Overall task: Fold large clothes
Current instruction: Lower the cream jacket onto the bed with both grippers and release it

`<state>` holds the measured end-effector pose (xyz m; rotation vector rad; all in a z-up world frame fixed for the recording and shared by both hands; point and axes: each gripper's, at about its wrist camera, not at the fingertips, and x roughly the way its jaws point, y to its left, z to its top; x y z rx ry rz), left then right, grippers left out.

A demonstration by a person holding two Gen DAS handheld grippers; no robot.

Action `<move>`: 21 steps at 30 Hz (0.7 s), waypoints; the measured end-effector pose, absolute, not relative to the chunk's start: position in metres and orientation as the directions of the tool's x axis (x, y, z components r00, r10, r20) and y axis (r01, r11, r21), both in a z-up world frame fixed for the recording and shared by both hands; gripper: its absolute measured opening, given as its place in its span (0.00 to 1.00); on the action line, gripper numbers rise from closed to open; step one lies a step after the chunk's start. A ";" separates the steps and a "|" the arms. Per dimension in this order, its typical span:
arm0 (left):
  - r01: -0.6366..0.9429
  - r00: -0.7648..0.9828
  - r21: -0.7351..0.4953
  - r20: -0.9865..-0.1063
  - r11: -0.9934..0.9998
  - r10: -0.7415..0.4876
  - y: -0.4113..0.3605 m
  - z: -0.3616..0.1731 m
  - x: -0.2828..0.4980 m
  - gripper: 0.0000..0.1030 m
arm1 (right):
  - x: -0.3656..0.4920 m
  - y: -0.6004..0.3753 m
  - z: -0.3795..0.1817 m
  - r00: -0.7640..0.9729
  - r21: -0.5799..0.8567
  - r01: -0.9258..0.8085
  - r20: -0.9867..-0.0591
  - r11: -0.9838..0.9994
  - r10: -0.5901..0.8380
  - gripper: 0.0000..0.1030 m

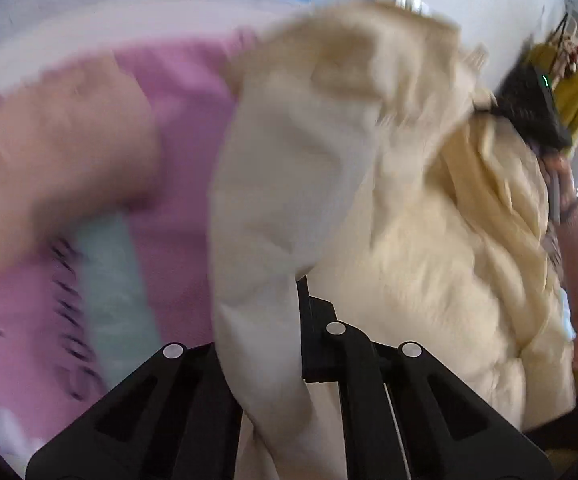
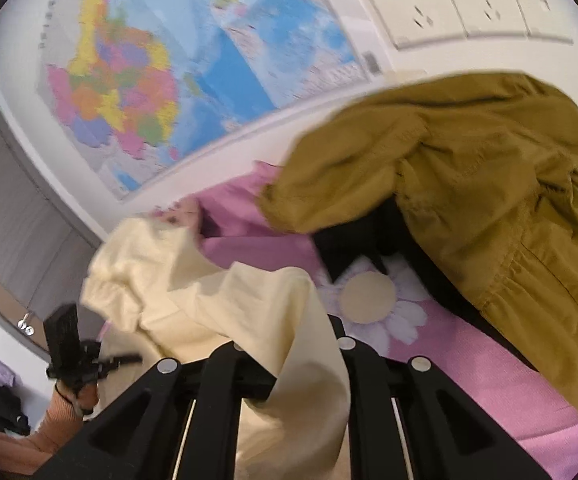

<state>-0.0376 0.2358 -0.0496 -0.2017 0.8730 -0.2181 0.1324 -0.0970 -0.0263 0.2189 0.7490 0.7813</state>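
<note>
A cream garment (image 1: 389, 208) hangs lifted between both grippers above a pink sheet (image 1: 185, 128), held up apparently to spread it for folding. The left gripper (image 1: 289, 320) and right gripper (image 2: 289, 344) each pinch cream cloth. An olive jacket (image 2: 489, 200) crowds the right; the sheet's left side lies more open.

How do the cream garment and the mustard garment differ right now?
Colour: the cream garment is pale yellow-white; the mustard garment is dark ochre.
Grip: the cream one runs between the fingers of both the left gripper and the right gripper; the mustard one is in neither.
Pose: the cream one hangs stretched between the grippers; the mustard one lies heaped on the pink bedding.
Both are crumpled, unfolded.
</note>
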 end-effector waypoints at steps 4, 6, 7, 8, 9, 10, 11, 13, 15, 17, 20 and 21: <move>0.101 0.694 -0.195 -0.688 0.976 -0.210 0.244 0.018 -0.024 0.04 | 0.111 -0.104 0.010 0.483 0.476 -0.594 -0.435 0.649 0.760 0.08; 0.105 0.724 -0.156 -0.665 0.982 -0.183 0.247 0.055 -0.011 0.05 | 0.117 -0.114 0.026 0.501 0.501 -0.578 -0.405 0.644 0.765 0.08; 0.109 0.738 -0.134 -0.653 0.985 -0.171 0.249 0.068 -0.004 0.07 | 0.125 -0.118 0.029 0.516 0.514 -0.555 -0.403 0.654 0.756 0.09; 0.108 0.744 -0.126 -0.648 0.986 -0.164 0.252 0.078 0.006 0.11 | 0.136 -0.122 0.031 0.526 0.528 -0.533 -0.405 0.661 0.748 0.09; 0.107 0.739 -0.118 -0.655 0.987 -0.158 0.252 0.083 0.018 0.12 | 0.146 -0.123 0.029 0.526 0.540 -0.520 -0.409 0.662 0.746 0.10; 0.102 0.727 -0.093 -0.672 0.990 -0.138 0.252 0.082 0.035 0.17 | 0.162 -0.125 0.023 0.529 0.561 -0.483 -0.425 0.672 0.735 0.11; 0.089 0.717 -0.070 -0.688 0.994 -0.113 0.247 0.077 0.049 0.21 | 0.177 -0.122 0.016 0.540 0.548 -0.447 -0.464 0.706 0.702 0.11; 0.072 0.680 -0.014 -0.731 0.997 -0.060 0.244 0.053 0.081 0.24 | 0.204 -0.116 -0.003 0.564 0.499 -0.383 -0.540 0.777 0.624 0.12; 0.022 0.602 0.061 -0.797 0.998 0.036 0.238 0.006 0.118 0.35 | 0.228 -0.112 -0.030 0.549 0.486 -0.312 -0.609 0.816 0.572 0.12; -0.004 0.554 0.074 -0.830 0.997 0.064 0.242 -0.025 0.131 0.36 | 0.243 -0.111 -0.058 0.533 0.496 -0.257 -0.643 0.829 0.550 0.21; -0.045 0.577 -0.016 -0.817 0.999 0.013 0.265 -0.032 0.113 0.48 | 0.245 -0.112 -0.072 0.531 0.508 -0.240 -0.645 0.827 0.550 0.26; -0.050 0.607 -0.038 -0.795 0.998 0.000 0.274 -0.026 0.098 0.55 | 0.243 -0.114 -0.073 0.529 0.508 -0.251 -0.641 0.824 0.556 0.28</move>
